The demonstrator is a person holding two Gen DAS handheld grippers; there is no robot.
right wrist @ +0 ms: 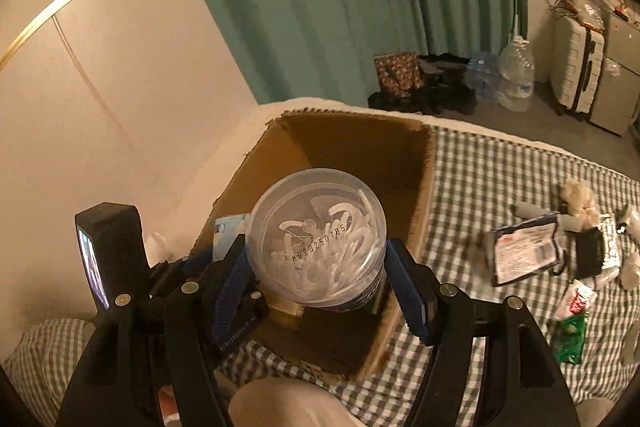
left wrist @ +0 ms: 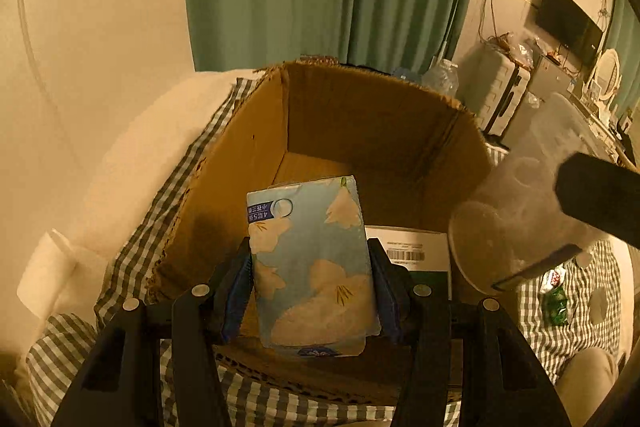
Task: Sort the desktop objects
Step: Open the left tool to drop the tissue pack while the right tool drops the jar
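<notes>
While the checked bedsheet (right wrist: 500,163) spreads under everything, we see the open cardboard box (left wrist: 340,123) sitting on it, its mouth facing up toward both cameras. Over the near part of that box we hold the tissue pack (left wrist: 312,267), blue with pale flowers, clamped between the blue pads of our left hand-held gripper (left wrist: 312,279); the fingers press its two long sides and the pack juts forward past them, above the box floor. To its right hangs the clear plastic jar (right wrist: 320,243), its round end toward the right wrist camera and white looped pieces showing inside. Our right hand-held gripper (right wrist: 320,267) closes on the jar's sides, holding it over the box opening. Smaller clutter lies on the sheet well to the right: a labelled black pouch (right wrist: 524,253) and a green snack packet (right wrist: 572,335).
</notes>
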